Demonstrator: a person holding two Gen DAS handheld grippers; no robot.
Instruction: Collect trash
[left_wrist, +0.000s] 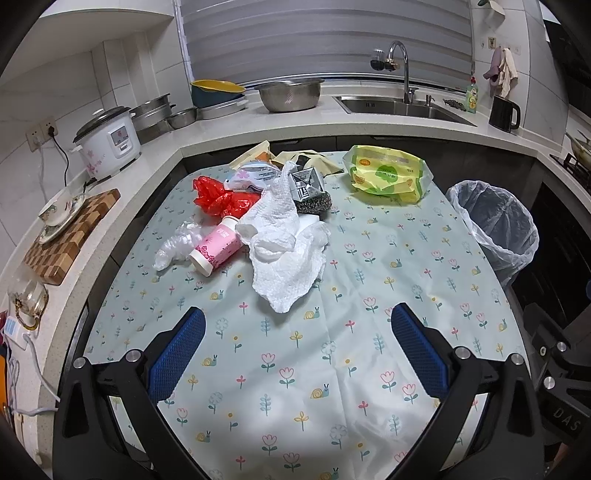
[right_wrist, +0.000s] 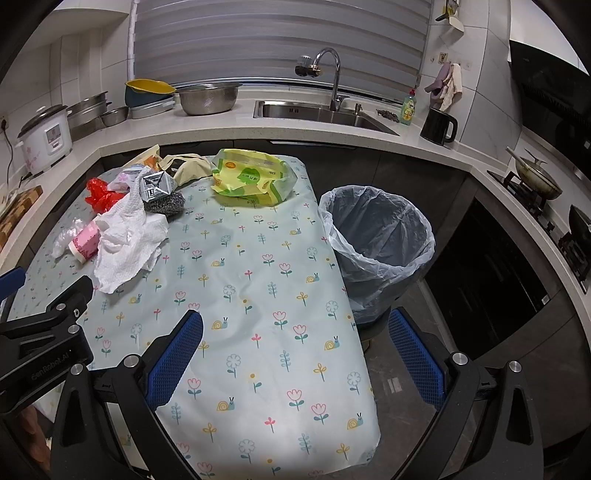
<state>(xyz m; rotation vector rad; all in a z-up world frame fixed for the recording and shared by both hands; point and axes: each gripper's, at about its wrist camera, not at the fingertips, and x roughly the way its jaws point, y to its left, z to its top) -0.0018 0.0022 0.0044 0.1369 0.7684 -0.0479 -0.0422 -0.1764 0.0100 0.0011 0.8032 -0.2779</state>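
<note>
Crumpled white paper towel (left_wrist: 284, 254) is seen straight ahead of the wide-open, empty left tool (left_wrist: 297, 328), nearer than the equally wide right tool (right_wrist: 295, 332).

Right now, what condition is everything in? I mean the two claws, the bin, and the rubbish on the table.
left gripper: open, holding nothing
right gripper: open, holding nothing
trash bin: upright beside the table, lined with a bag, nothing visible inside
paper towel: crumpled, draped over the pile
pink bottle: lying on its side
red plastic bag: scrunched
yellow-green wipes pack: lying apart from the pile
</note>
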